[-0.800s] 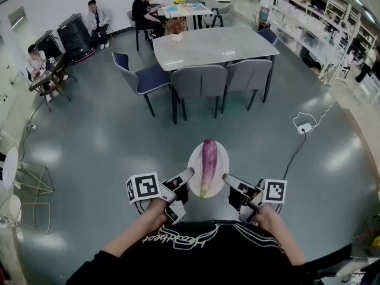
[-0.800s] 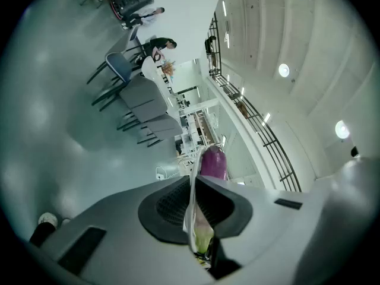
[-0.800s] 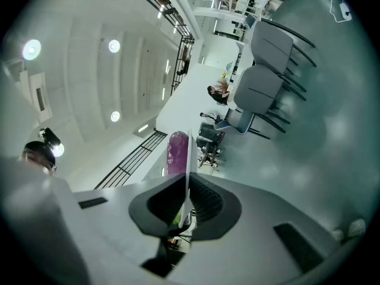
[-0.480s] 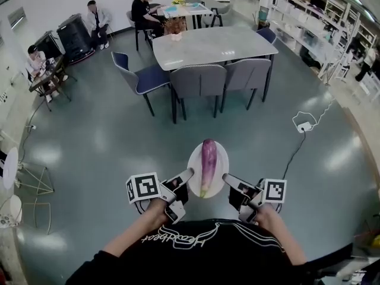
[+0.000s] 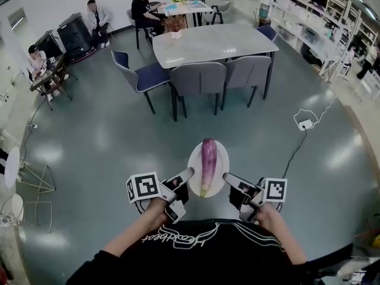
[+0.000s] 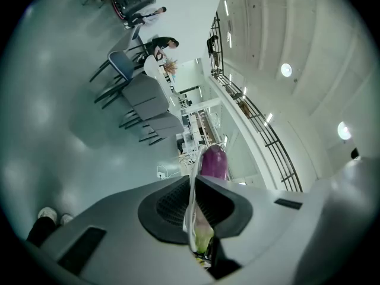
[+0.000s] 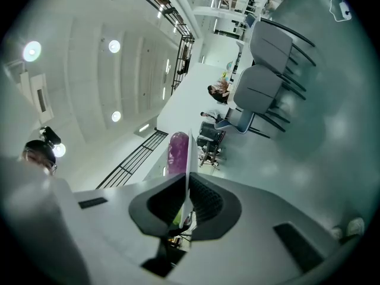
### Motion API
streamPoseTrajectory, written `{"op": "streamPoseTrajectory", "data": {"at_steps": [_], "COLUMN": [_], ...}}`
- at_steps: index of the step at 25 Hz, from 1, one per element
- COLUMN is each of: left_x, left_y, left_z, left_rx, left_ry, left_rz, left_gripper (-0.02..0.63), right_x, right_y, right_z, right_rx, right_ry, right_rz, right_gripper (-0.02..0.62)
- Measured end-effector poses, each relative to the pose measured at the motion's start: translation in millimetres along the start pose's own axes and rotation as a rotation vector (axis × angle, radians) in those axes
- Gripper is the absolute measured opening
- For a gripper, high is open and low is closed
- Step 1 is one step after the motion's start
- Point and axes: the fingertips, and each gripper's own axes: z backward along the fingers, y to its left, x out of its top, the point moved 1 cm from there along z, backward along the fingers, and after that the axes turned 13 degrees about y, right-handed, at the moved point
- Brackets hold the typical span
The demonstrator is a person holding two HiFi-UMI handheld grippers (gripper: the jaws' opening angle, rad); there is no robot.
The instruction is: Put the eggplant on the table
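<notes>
A long purple eggplant [image 5: 208, 162] with a green stem end lies along a white oval plate [image 5: 195, 160], carried above the floor in front of me. My left gripper [image 5: 189, 175] is shut on the plate's left rim and my right gripper [image 5: 227, 177] is shut on its right rim. In the left gripper view the plate's edge [image 6: 191, 212] sits pinched between the dark pads, with the eggplant [image 6: 214, 162] rising beyond. The right gripper view shows the same: the plate rim [image 7: 187, 177] clamped and the eggplant [image 7: 177, 153] behind it. The grey table [image 5: 211, 43] stands ahead.
Grey and blue chairs [image 5: 199, 81] line the table's near side. A white power strip and cable [image 5: 305, 125] lie on the floor to the right. Seated people are at the back left [image 5: 95, 18] and at a farther table [image 5: 142, 9]. Shelving [image 5: 314, 22] runs along the right.
The table and chairs have shifted slightly nearer and lower in the head view. Both grippers keep the same hold on the plate.
</notes>
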Motion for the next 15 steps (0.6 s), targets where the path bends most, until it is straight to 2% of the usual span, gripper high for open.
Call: {"op": "streamPoseTrajectory", "data": {"at_steps": [8,15], "left_x": [-6,-11], "left_y": [2,0], "left_z": [-14,-36], "left_rx": [0.000,0.010], "left_ry": [0.012,0.015], "left_rz": [0.039,0.055], "left_gripper": [0.026,0.026], "right_x": [10,17], "right_y": [-3,-15], "right_z": [13,35], "right_rx": [0.015,0.017], "right_ry": [-0.054,-0.050], "right_rz": [-0.048,-0.096], "right_gripper": [0.018,0.018]}}
